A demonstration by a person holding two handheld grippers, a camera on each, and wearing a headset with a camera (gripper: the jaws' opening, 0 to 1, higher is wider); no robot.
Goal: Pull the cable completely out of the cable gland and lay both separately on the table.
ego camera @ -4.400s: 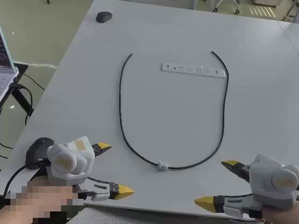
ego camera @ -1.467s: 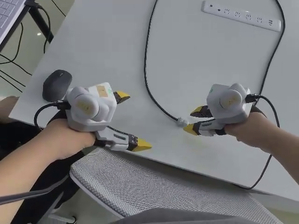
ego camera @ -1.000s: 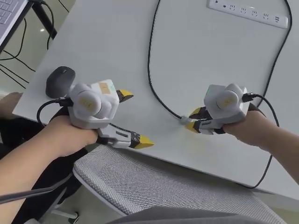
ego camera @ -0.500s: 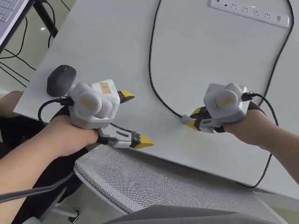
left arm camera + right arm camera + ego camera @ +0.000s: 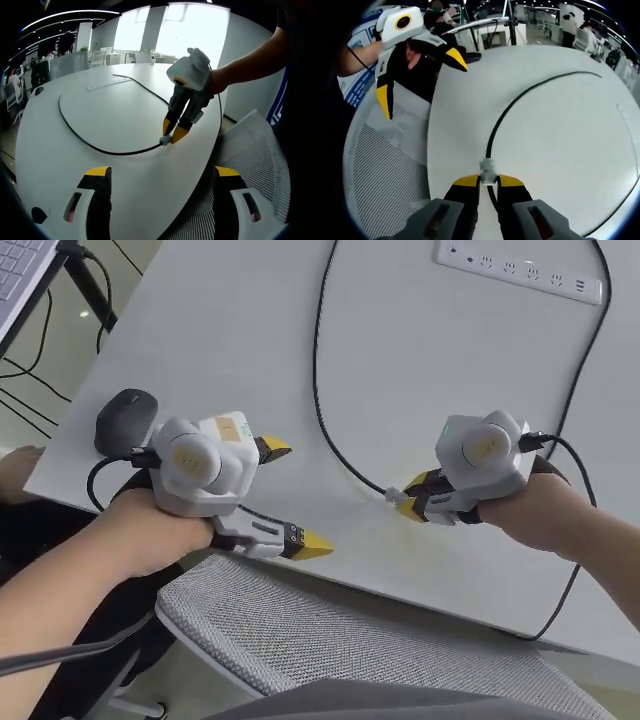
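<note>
From the head view, we find the right gripper (image 5: pixel 405 498) low on the counter (image 5: pixel 230 330) near its front edge, jaws closed on the small white cable gland (image 5: pixel 392 496), which sits on the black cable (image 5: pixel 318 390) where the long loop comes nearest us. The left gripper (image 5: pixel 295 497) hangs at the counter's edge above the mesh chair (image 5: pixel 330 640), jaws spread wide and empty. We judge the step in hand to be bringing the left across to pinch the cable just beside the gland, so the two can be drawn apart along the cable's own line. Turning to the left gripper view, its open jaws face the gland (image 5: pixel 163 142), and the cable (image 5: pixel 100 147) runs off to the left of it. We should take that stretch close to the gland, since further out the slack would only drag. Over in the right gripper view, the gland (image 5: pixel 487 167) sits right at the yellow tips, with the cable (image 5: pixel 505 117) curving away ahead. The hold looks shallow, so we should clamp firmly and pull straight, not sideways, or the gland may slip free
</note>
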